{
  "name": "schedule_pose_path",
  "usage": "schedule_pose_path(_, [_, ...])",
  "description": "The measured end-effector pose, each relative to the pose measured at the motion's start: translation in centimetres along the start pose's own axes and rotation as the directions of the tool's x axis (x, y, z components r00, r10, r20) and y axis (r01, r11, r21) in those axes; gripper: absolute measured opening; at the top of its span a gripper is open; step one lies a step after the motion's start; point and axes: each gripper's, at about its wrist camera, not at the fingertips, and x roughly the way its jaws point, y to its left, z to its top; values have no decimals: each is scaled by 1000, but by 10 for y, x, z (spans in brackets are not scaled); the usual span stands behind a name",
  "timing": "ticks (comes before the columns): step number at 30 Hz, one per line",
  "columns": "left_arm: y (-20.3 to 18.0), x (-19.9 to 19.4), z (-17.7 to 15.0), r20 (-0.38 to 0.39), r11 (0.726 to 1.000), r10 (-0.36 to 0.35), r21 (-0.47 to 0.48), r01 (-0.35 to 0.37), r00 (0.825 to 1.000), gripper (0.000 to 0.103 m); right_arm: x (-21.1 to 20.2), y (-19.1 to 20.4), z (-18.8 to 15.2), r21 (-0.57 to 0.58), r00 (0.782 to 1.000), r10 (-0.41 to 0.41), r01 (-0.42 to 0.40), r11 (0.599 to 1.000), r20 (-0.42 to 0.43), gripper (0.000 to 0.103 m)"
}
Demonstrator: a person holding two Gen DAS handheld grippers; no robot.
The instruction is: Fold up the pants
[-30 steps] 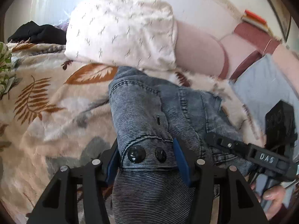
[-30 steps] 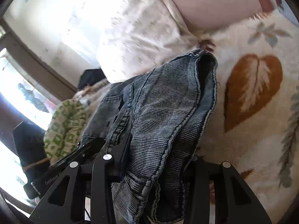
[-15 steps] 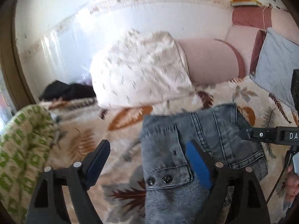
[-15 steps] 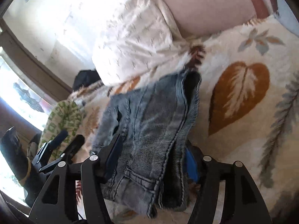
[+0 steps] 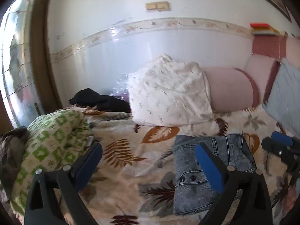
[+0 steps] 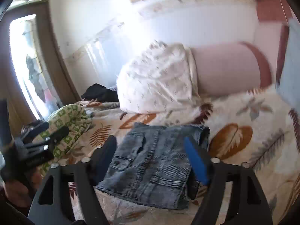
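Left gripper (image 5: 148,166) had just opened wide, nothing between its blue pads; the folded grey-blue denim pants (image 5: 210,170) lay lower right on the leaf-print fleece blanket (image 5: 121,168). Right gripper (image 6: 150,159) had also been opening, hovering empty over the pants (image 6: 153,165) at lower centre. Fold looked basically done. White patterned pillow (image 6: 157,80) sat against the wall.

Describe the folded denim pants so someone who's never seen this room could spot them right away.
Start at the bed's leaf-print blanket, in front of the white pillow by the wall. The denim pants lie there folded into a compact rectangle. They are the only grey-blue stonewashed piece, with buttoned pocket flaps, unlike the green-checked cloth to the left.
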Motion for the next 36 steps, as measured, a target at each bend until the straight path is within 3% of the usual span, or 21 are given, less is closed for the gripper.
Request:
schedule_pose_path(7, [31,-39,-8,33,997,73,-37,-72,997,103,-22,44,-8,-97,995,-28,37,995,92,82])
schedule_pose_path(20, [59,-74,-26,20,987,103,-129,-100,994,103,-53,97,-40,-203,985,-64,97,974,161,83])
schedule_pose_path(27, [50,-81,-31,25,990,77,-117,-73,997,103,-68,98,-54,-202,977,-100,138,970,189,88])
schedule_pose_path(36, [19,-62,-47,-47,997,-22,-70,19,999,103,-68,84,-63,-165,964,-195,226,960,183,89])
